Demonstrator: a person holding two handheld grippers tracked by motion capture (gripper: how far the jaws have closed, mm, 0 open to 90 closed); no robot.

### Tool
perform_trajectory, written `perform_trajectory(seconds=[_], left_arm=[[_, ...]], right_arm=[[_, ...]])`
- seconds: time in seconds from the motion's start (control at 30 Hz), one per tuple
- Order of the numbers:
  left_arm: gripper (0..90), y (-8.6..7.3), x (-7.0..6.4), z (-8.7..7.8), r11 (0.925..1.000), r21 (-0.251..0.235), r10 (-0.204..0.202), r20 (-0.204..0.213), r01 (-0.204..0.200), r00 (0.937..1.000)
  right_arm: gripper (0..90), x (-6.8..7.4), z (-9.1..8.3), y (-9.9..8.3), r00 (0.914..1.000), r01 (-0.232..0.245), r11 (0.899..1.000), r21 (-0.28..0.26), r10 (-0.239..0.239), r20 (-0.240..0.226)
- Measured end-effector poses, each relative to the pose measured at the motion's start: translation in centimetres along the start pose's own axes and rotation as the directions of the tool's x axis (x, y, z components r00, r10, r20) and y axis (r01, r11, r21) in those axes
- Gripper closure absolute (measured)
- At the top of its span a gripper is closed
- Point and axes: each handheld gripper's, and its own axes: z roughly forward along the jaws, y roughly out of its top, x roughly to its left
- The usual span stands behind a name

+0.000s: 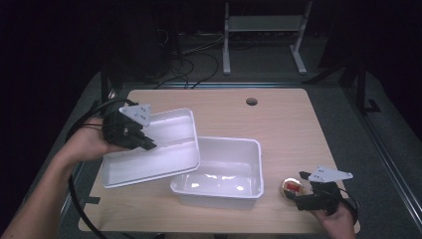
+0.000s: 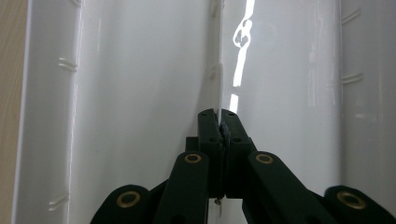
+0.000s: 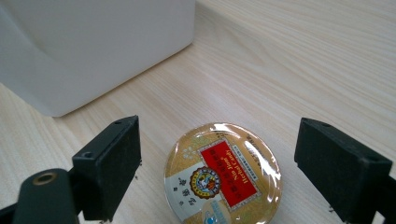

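Lining up on the candy tin while I hold the lid clear

My right gripper (image 3: 219, 172) has its jaws spread wide either side of the round candy tin (image 3: 223, 179) on the table (image 1: 288, 129); I'd centre, then close low. Beyond, the white tub (image 1: 219, 172) looks empty. My left gripper (image 2: 219, 128) is clenched on the tub's lid (image 1: 154, 149), tilted over its left rim.

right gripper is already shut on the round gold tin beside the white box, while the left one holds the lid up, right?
Not quite: the right gripper is open, not shut. The right gripper view shows its jaws standing apart on either side of the round gold tin, which lies on the table beside the white box. The left gripper does hold the lid up.
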Motion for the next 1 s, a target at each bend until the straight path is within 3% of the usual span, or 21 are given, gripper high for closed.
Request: perform_trajectory(seconds=[0.03,0.3,0.57,0.77,0.9,1.0], left_arm=[[89.3,-1.0,0.0,-0.3,0.9998,-0.004,-0.018,-0.006,0.018,0.9998],[89.3,-4.2,0.0,-1.3,0.9981,-0.004,-0.062,-0.032,0.062,0.9976],[89.3,-8.3,-0.2,-2.1,0.9923,0.012,-0.122,-0.054,0.123,0.991],[89.3,-10.6,-0.5,-1.5,0.9872,0.025,-0.156,-0.056,0.158,0.9862],[89.3,-11.4,-0.7,-1.1,0.9868,0.03,-0.157,-0.055,0.159,0.986],[89.3,-12.1,-1.0,-0.1,0.9877,0.061,-0.141,-0.047,0.144,0.9889]], right_arm=[[14.1,0.0,0.1,0.0,1.0,-0.001,1.0,0.004,0.001,-0.002],[14.1,0.1,0.1,0.0,1.0,-0.001,1.0,0.002,0.001,0.003],[14.1,0.0,0.2,0.0,1.0,-0.004,1.0,0.005,0.004,0.004],[14.1,0.1,0.1,0.0,1.0,-0.005,1.0,0.005,0.005,0.006],[14.1,0.1,0.2,0.1,1.0,0.001,1.0,0.007,-0.001,0.003],[14.1,0.1,0.1,0.0,1.0,0.003,1.0,0.004,-0.003,0.005]])
